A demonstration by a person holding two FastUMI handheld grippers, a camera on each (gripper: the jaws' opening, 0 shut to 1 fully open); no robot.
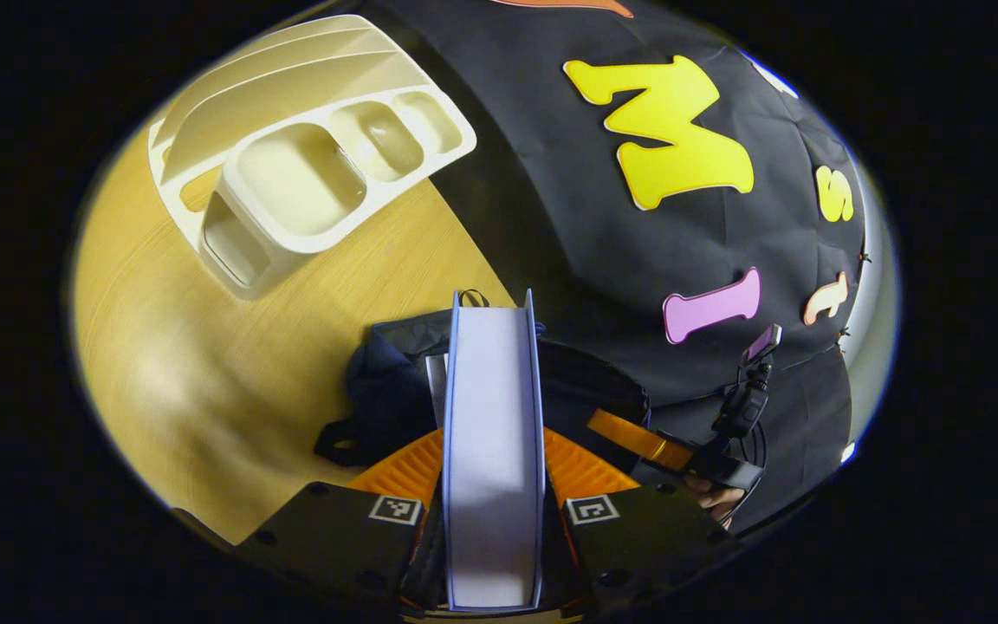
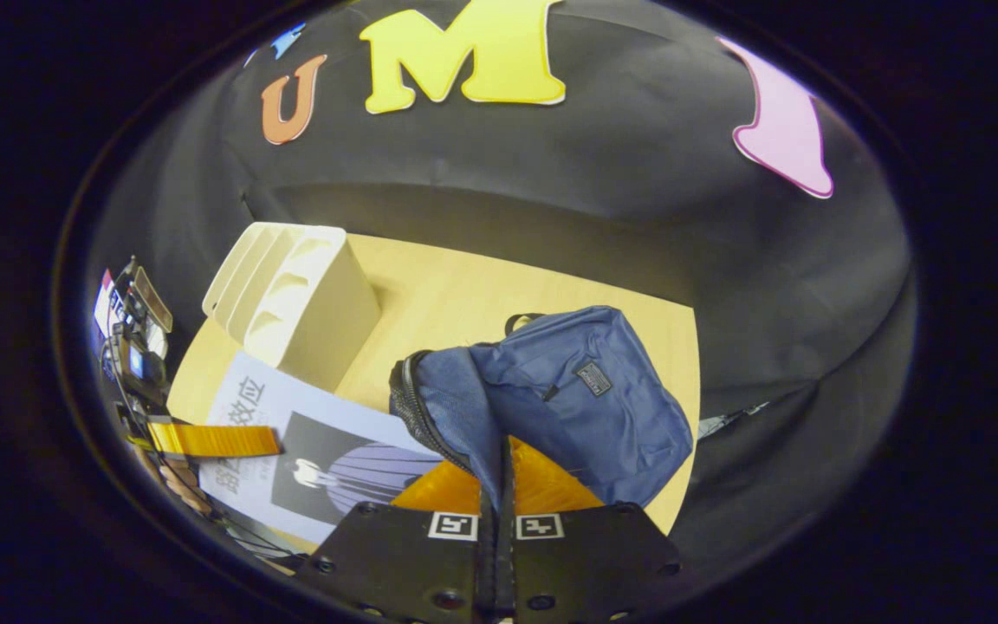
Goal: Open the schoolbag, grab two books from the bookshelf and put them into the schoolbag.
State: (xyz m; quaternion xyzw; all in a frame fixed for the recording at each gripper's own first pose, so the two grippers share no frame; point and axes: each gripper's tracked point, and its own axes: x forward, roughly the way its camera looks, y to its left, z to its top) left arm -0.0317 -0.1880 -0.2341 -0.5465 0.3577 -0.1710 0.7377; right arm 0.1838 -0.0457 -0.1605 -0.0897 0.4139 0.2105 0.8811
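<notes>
My left gripper [image 1: 492, 451] is shut on a thick pale lavender book [image 1: 492, 433], held edge-on above the open mouth of the dark blue schoolbag [image 1: 386, 390]. A thin pale strip [image 1: 436, 381] shows inside the bag beside the book; I cannot tell what it is. In the right gripper view, my right gripper [image 2: 499, 472] is shut on the zippered rim of the schoolbag [image 2: 586, 390] and holds it up. To the left there, the book's cover [image 2: 308, 442] shows with the left gripper's finger [image 2: 213, 440] across it.
A white bookshelf [image 1: 308, 156] stands on the wooden table [image 1: 204, 373] beyond the bag, and its visible slots hold nothing. It also appears as the bookshelf [image 2: 300, 303] left of the bag. The black booth wall runs close behind the table. A hand [image 1: 711, 498] holds the right gripper.
</notes>
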